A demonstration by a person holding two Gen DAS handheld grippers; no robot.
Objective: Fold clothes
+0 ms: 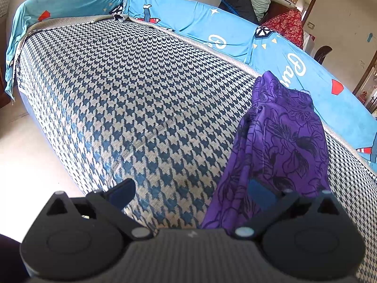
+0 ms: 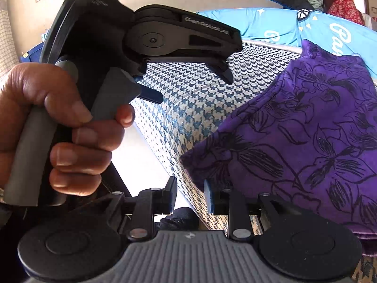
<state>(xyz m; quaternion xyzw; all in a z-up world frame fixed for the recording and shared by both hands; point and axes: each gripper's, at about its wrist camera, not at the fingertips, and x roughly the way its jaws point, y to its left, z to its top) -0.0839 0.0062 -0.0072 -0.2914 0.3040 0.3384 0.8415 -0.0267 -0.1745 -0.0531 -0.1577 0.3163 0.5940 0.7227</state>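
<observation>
A purple garment with black flower outlines (image 2: 306, 127) lies bunched on the houndstooth-covered seat (image 1: 132, 99). The same purple garment (image 1: 278, 141) fills the right side of the left wrist view and drapes over that gripper's right finger. My left gripper (image 1: 192, 194) is open wide, nothing between its fingers. It also shows as the left gripper (image 2: 193, 87) held by a hand (image 2: 59, 127), hovering above the seat to the left of the garment. My right gripper (image 2: 190, 195) is open at the seat's front edge; the garment's near corner rests against its right pad (image 2: 208, 198).
A blue printed cover (image 1: 212, 28) lines the back and far side of the seat. Piled bedding and a red flowered cloth (image 1: 287, 26) sit beyond it. Pale floor (image 1: 35, 155) drops away at the seat's left edge.
</observation>
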